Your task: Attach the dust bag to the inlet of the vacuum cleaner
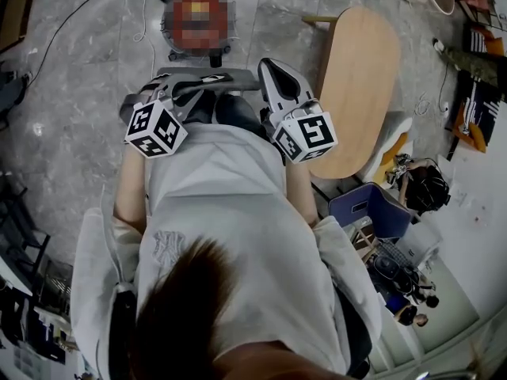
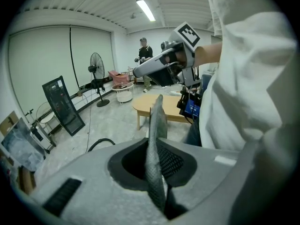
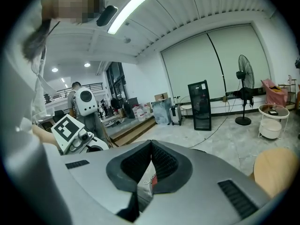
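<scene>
Left gripper (image 2: pixel 153 158): before your chest, angled down, clamped on the dust bag (image 2: pixel 158 118).
Right gripper (image 3: pixel 151 161): beside it, jaws together.
Dust bag: thin grey textured sheet, upright, edge-on.

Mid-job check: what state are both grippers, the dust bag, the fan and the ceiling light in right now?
left gripper: shut on an edge of the dust bag.
right gripper: shut, nothing seen clamped.
dust bag: pinched, standing up from the left jaws, not yet attached.
standing fan: upright; spinning or not, cannot tell.
ceiling light: on.
</scene>
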Motion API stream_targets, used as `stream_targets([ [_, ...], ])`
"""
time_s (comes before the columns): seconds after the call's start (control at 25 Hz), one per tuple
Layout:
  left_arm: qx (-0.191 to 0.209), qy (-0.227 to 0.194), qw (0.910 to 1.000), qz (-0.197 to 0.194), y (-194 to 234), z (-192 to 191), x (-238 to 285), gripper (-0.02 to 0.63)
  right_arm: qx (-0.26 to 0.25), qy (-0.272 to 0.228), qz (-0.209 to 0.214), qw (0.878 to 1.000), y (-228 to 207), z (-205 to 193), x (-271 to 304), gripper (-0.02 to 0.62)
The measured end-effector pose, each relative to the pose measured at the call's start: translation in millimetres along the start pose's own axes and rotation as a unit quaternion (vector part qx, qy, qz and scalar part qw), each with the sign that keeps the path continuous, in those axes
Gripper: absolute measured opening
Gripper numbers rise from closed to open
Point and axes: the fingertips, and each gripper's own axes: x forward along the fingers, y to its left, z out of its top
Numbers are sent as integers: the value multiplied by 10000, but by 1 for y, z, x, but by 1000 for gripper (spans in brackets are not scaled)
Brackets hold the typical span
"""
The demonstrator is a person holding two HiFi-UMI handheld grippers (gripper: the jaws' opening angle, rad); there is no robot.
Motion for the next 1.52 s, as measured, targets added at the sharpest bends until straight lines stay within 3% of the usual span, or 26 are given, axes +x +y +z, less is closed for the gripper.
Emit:
stream_targets([
  [0.56,-256,42,9996,72,0,10,4,40,-400,220,570,9973,-11,10,11,2],
  [0.8,-322,150,9992,190,7,22,11,40,-626,465,780,9939,-31,15,10,62],
  [0.96,-357,183,9990,210,7,33,22,40,-901,555,1005,9893,-42,17,4,44],
  [1.2,-409,299,9985,185,4,32,36,40,-1555,1079,1556,9695,-39,-6,1,29],
  [1.52,-535,453,9974,167,-4,29,63,40,-1935,1849,2370,9339,-29,-53,-8,109],
])
